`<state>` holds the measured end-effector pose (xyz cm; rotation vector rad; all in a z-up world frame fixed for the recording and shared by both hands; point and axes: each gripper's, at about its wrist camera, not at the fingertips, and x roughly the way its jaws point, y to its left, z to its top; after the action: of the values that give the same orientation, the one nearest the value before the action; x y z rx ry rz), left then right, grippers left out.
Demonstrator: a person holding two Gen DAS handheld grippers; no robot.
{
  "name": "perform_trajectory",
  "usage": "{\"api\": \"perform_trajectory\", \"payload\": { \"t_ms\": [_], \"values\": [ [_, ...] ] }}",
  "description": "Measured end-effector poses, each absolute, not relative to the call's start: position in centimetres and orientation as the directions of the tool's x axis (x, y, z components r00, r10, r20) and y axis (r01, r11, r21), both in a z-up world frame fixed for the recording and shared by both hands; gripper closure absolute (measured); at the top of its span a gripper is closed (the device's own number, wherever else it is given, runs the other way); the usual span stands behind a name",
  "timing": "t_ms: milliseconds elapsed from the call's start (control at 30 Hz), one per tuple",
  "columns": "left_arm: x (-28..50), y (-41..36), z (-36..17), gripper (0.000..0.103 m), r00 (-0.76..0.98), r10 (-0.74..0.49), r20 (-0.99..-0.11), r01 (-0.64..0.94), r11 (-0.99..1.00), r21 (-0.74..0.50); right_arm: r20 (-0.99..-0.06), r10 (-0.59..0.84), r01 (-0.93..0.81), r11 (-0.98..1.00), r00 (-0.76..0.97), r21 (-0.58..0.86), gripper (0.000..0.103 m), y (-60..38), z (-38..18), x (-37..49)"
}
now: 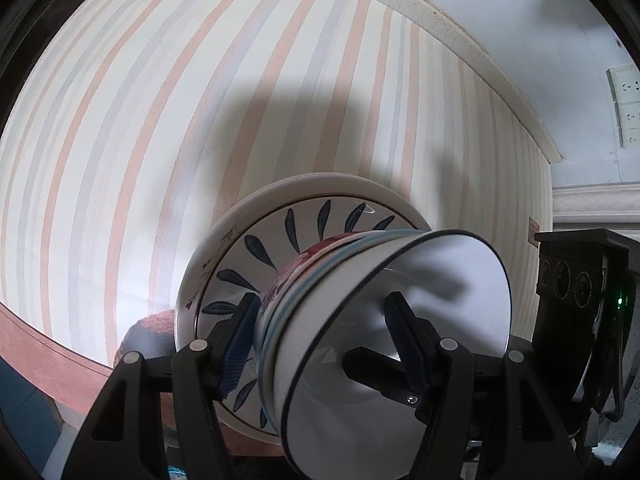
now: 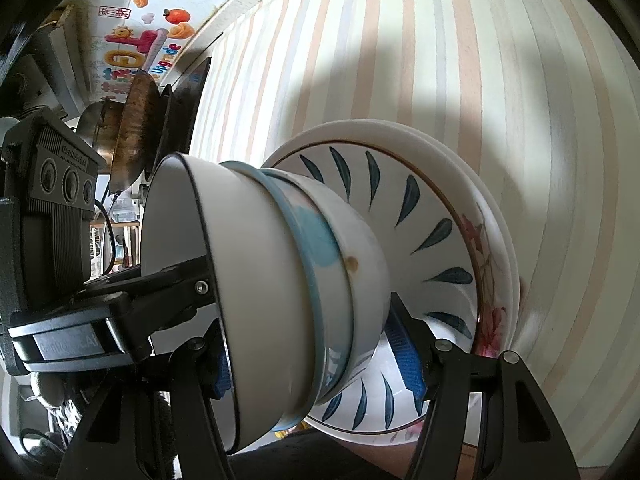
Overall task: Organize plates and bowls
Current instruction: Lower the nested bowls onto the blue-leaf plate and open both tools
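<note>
Nearest the left wrist lens, the left gripper [image 1: 320, 338] grasps a stack of bowls [image 1: 288, 320]: one finger [image 1: 236, 344] presses the outside at 9 o'clock, the other [image 1: 404, 336] reaches inside the white bowl [image 1: 420, 312] with its dark rim, so the fingers are clamped on the stack. In the right wrist view the right gripper [image 2: 316, 360] straddles the same stack of bowls [image 2: 304, 280], its blue-padded fingers [image 2: 404, 356] set at 7 and 4 o'clock against the white bowl [image 2: 248, 280] and the far bowl; they look closed on the stack, though contact on the near side is partly hidden. Three nested bowls are countable here: the white one, a blue-rimmed bowl [image 2: 316, 236] and a pale one with a brown spot [image 2: 360, 248]. Behind them stands a leaf-patterned plate [image 2: 424, 220] backed by a flowered plate [image 2: 496, 320] and a plain white rim beyond it, so three plates; all seem tilted on edge against the striped worktop [image 2: 500, 80]. The left view shows the leaf-patterned plate [image 1: 272, 248] with a chipped rim and, at 3 o'clock, the other gripper's body [image 1: 576, 280] and wall sockets [image 1: 626, 108]. Only the right view shows dark pans [image 2: 136, 120] and colourful wall stickers [image 2: 140, 44] at 10 o'clock.
</note>
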<state>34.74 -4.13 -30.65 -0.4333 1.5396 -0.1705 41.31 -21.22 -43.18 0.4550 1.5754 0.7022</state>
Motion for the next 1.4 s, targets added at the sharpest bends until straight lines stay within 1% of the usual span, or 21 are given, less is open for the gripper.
{"api": "perform_trajectory", "payload": {
  "t_ms": [533,867,1033,1133,1200,1267,1300,1367,1400],
  "values": [
    [34.6,-4.8,-30.4,0.041,0.048,-0.345,-0.937,-0.121,0.929,-0.349,-0.742,0.66,-0.102,0.735,-0.12,0.67,0.037,-21.6,-43.1,40.7],
    [34.1,-4.9,-29.6,0.041,0.071,-0.319,-0.945,-0.102,0.94,-0.325,-0.774,0.628,-0.121,0.764,-0.084,0.633,0.037,-22.3,-41.9,40.3],
    [33.2,-4.8,-27.4,0.041,0.121,-0.253,-0.96,-0.082,0.961,-0.263,-0.782,0.622,-0.118,0.774,-0.034,0.622,0.037,-23.4,-40.4,39.7],
    [32.2,-4.8,-25.2,0.041,0.183,-0.203,-0.962,-0.051,0.975,-0.215,-0.809,0.588,-0.141,0.802,0.012,0.581,0.035,-24.1,-38.5,38.9],
    [31.5,-4.8,-24.0,0.041,0.216,-0.185,-0.959,-0.033,0.98,-0.196,-0.827,0.558,-0.169,0.823,0.063,0.542,0.028,-24.5,-36.7,38.0],
    [30.7,-4.8,-22.8,0.041,0.248,-0.173,-0.953,-0.019,0.983,-0.183,-0.851,0.51,-0.191,0.854,0.125,0.484,0.024,-24.9,-34.7,37.0],
    [30.2,-4.8,-22.2,0.041,0.264,-0.168,-0.95,-0.01,0.984,-0.177,-0.856,0.495,-0.194,0.863,0.151,0.465,0.019,-25.1,-33.8,36.5],
    [29.4,-4.8,-21.3,0.033,0.295,-0.161,-0.942,0.006,0.986,-0.166,-0.864,0.449,-0.191,0.89,0.226,0.413,0.013,-25.8,-31.4,35.2],
    [28.8,-4.8,-20.6,0.027,0.324,-0.144,-0.935,0.014,0.989,-0.148,-0.867,0.431,-0.186,0.9,0.249,0.394,0.012,-26.0,-30.7,34.8]
  ]
}}
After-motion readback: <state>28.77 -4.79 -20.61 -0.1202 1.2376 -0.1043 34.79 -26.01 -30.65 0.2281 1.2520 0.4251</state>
